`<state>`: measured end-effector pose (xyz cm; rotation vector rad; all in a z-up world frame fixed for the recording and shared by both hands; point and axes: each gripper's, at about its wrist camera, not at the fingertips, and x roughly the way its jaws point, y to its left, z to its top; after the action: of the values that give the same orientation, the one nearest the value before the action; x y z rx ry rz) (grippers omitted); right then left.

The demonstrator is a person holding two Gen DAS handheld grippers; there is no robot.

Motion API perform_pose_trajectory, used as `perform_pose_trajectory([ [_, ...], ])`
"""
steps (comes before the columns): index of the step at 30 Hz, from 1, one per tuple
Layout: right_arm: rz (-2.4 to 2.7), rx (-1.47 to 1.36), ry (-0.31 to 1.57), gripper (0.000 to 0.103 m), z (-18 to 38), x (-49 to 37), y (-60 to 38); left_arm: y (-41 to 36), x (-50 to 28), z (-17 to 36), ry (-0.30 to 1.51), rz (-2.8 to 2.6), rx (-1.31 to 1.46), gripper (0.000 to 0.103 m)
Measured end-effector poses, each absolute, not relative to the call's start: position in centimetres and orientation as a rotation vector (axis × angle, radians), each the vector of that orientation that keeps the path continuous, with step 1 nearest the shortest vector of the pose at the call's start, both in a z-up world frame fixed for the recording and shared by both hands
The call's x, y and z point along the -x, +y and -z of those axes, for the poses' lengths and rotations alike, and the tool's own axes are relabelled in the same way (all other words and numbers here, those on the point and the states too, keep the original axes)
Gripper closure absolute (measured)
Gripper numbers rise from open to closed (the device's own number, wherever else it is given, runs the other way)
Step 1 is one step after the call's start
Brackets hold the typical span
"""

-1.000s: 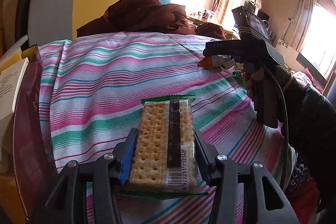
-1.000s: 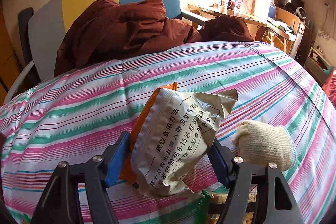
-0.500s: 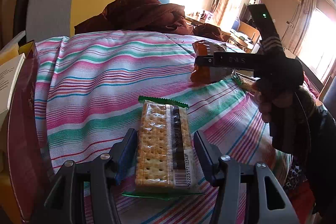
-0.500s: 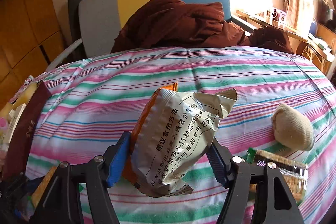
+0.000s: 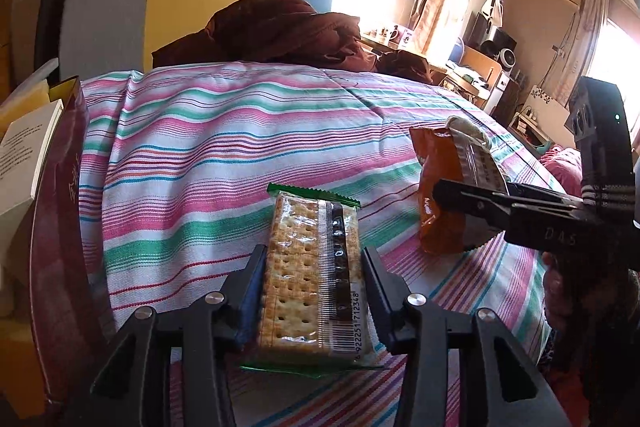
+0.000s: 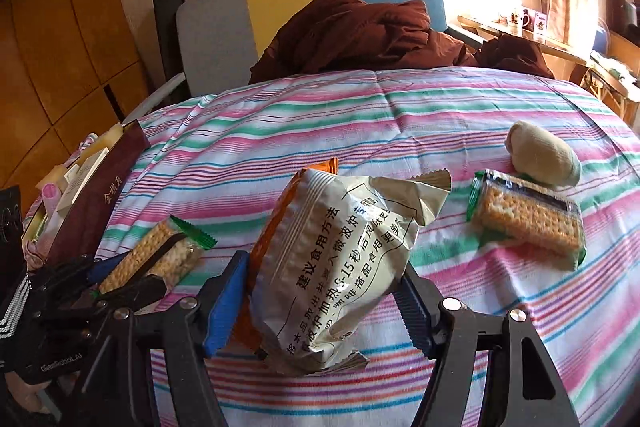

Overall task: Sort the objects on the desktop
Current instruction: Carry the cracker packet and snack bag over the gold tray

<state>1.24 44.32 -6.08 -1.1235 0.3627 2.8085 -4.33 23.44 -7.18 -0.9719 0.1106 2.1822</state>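
The left gripper [image 5: 314,291] clamps a cracker pack [image 5: 312,279] and the right gripper [image 6: 320,291] grasps a snack bag [image 6: 336,267], both near the striped tabletop's [image 6: 360,115] left edge.

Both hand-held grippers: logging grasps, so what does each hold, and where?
Left hand-held gripper clamps the green-edged cracker pack by its long sides; right hand-held gripper clamps the orange-and-cream snack pouch across its lower half.

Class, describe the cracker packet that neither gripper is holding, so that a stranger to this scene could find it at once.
Start at the striped tablecloth and look to its right side in the right wrist view, beside the rolled beige sock. The loose cracker packet lies flat there, green-edged with a dark strip on top. Unlike the cracker packet in the left gripper, nothing grips it.
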Motion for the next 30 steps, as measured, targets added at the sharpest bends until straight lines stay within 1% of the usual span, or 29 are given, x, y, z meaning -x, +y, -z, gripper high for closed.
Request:
perform_pose_trajectory([
  [9, -2.827, 1.105, 0.389, 0.033, 5.9, -3.7, 43.3, 21.5, 1.9, 5.7, 0.075, -2.168, 0.959, 0.056],
  [13, -2.854, 1.096, 0.377, 0.033, 5.3, -4.0, 42.3, 19.7, 0.0, 3.3, 0.060, -2.190, 0.874, 0.056],
  [17, -2.913, 1.075, 0.352, 0.033, 4.0, -3.5, 40.7, 16.4, -0.8, 0.8, -0.001, -2.268, 0.789, 0.056],
  [22, -3.034, 1.080, 0.273, 0.033, 2.5, -2.1, 36.0, 11.0, 0.0, -0.7, -0.082, -2.419, 0.749, 0.056],
  [30, -3.280, 1.055, 0.087, 0.033, -0.6, 0.7, 26.7, 1.3, 2.5, 0.3, -0.258, -2.658, 0.814, 0.056],
])
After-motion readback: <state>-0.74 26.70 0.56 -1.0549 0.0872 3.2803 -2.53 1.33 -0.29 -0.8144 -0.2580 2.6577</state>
